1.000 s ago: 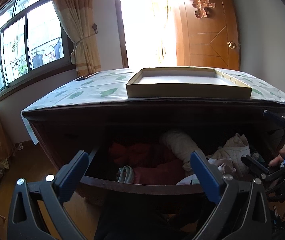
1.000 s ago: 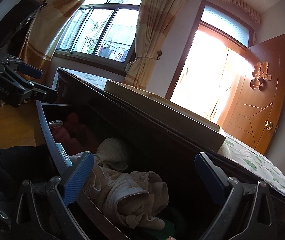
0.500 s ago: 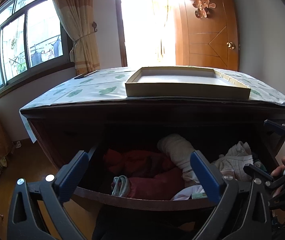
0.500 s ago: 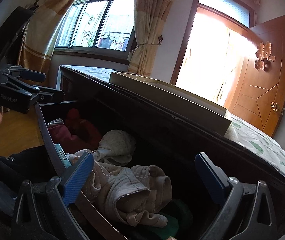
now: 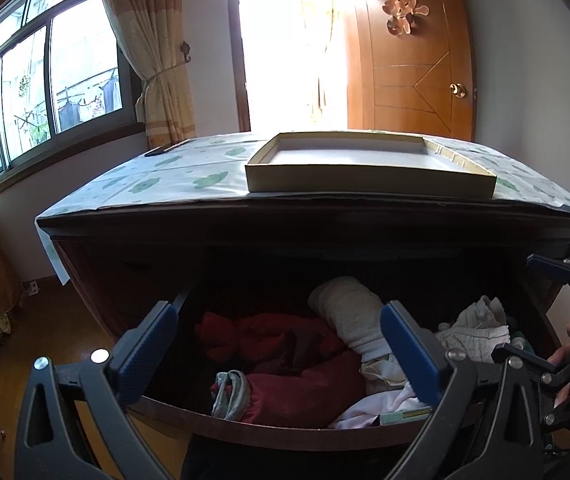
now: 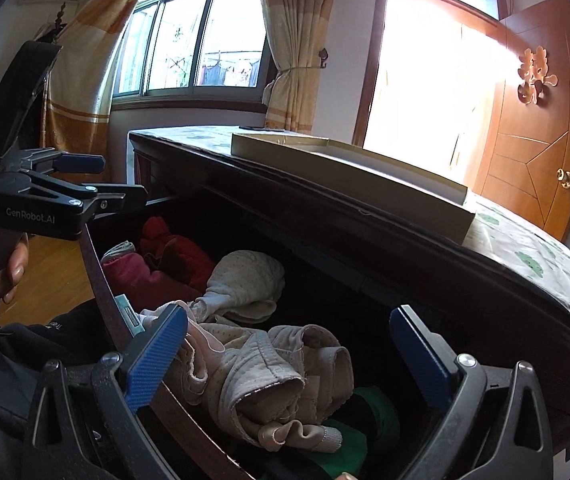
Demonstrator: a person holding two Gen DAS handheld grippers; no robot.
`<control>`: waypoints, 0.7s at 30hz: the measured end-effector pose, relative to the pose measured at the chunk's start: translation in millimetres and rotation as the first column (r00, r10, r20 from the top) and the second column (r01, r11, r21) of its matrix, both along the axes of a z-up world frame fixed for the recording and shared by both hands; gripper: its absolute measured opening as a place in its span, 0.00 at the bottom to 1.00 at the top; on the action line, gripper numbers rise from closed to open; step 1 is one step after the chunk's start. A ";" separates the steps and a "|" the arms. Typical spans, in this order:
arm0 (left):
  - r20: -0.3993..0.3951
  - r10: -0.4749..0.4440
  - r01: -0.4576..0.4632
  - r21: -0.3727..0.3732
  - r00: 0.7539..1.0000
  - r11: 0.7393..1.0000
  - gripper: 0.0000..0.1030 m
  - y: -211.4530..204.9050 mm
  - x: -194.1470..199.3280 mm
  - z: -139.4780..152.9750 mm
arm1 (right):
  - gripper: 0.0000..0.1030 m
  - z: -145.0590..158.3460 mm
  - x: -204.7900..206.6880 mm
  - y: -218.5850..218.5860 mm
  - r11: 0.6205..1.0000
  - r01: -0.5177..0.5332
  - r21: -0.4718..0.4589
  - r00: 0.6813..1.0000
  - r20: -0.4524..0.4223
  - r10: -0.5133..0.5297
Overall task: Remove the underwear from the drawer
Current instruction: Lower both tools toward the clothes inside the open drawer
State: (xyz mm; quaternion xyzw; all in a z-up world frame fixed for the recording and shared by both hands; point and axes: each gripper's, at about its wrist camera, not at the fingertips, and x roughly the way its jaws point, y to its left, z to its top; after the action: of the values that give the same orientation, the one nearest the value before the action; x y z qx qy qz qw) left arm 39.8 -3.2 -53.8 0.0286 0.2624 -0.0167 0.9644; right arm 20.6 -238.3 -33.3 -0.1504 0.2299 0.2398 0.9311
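Underwear (image 6: 269,376), a beige bundle in the open drawer (image 6: 101,280), sits between your right gripper's (image 6: 285,360) spread fingers, long axis ten-to-four; the left gripper (image 5: 277,344), also spread, hangs farther off.

Both tongs are black with blue pads, the left tongs (image 5: 285,344) and the right tongs (image 6: 289,354). The dark brown drawer (image 5: 277,426) holds deep red garments (image 5: 285,344), a cream dotted bundle (image 6: 245,280), beige underwear (image 6: 269,376) and something green (image 6: 373,412). The counter cloth (image 5: 173,178) is white with green blotches; the tray (image 5: 369,182) is pale tan.
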 end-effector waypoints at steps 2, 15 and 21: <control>-0.001 -0.001 0.001 0.001 1.000 1.000 1.00 -0.6 0.0 -0.1 | 0.99 1.2 2.0 0.8 1.000 -0.002 -0.014 1.000 -0.019 0.001; -0.038 0.010 -0.012 -0.061 0.999 0.998 1.00 14.0 5.3 0.0 | 0.99 -2.0 18.1 1.3 0.999 -0.027 -0.042 0.983 -0.182 0.019; -0.088 -0.001 -0.003 -0.049 0.996 0.999 1.00 13.2 14.2 -6.1 | 0.99 -8.0 28.3 -2.3 0.998 -0.051 -0.048 0.959 -0.281 0.036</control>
State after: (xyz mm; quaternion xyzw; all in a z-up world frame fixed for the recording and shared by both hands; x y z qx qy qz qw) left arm 54.1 10.0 -60.0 0.0038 0.3039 -0.0238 0.9524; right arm 48.9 -240.5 -41.3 -0.1456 0.3625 0.2726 0.8792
